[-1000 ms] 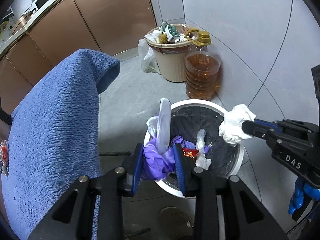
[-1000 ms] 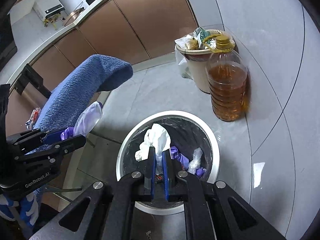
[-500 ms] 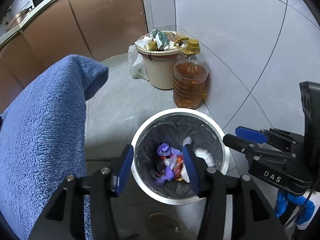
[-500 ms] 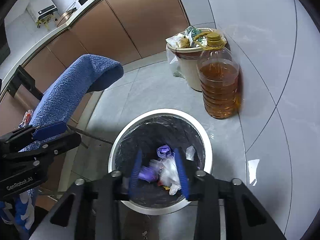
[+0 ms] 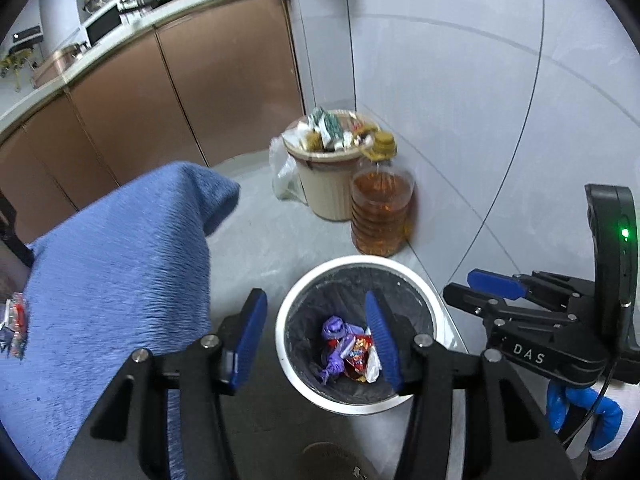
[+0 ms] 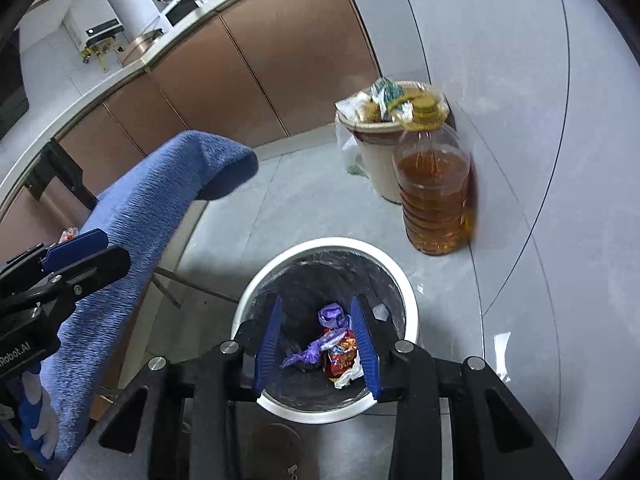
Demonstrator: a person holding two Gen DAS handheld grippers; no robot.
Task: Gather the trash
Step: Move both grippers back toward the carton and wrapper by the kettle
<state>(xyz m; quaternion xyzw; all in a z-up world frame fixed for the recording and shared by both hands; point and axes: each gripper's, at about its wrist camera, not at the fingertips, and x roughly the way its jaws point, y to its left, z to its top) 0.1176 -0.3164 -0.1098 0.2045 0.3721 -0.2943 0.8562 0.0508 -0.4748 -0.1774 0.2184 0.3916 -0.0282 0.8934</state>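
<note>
**Q:** so where's the trash sitting right now?

**A:** All down in the bottom of my white bin (image 5: 357, 404) with the black liner: a purple wrapper (image 6: 331, 317), a crumpled purple glove (image 6: 303, 357), a red snack packet (image 6: 340, 356) and a scrap of white plastic (image 5: 373, 364), all piled touching each other.

**Q:** and your tongs, holding anything?

**A:** Nope. Both are tilted down over the bin. My left tongs (image 5: 316, 344) are spread wide, nothing between the blue pads. My right tongs (image 6: 318, 344) have a narrower gap, also empty, and their jaws just opened up. From the left camera the right tongs sit off to the side, with a blue-gloved hand (image 5: 584, 410) under them.

**Q:** what's around the bin?

**A:** Blue towel (image 5: 108, 276) draped on the left, an oil bottle (image 6: 434, 196) by the wall, and a beige bin (image 5: 326, 184) stuffed full just behind it.
</note>
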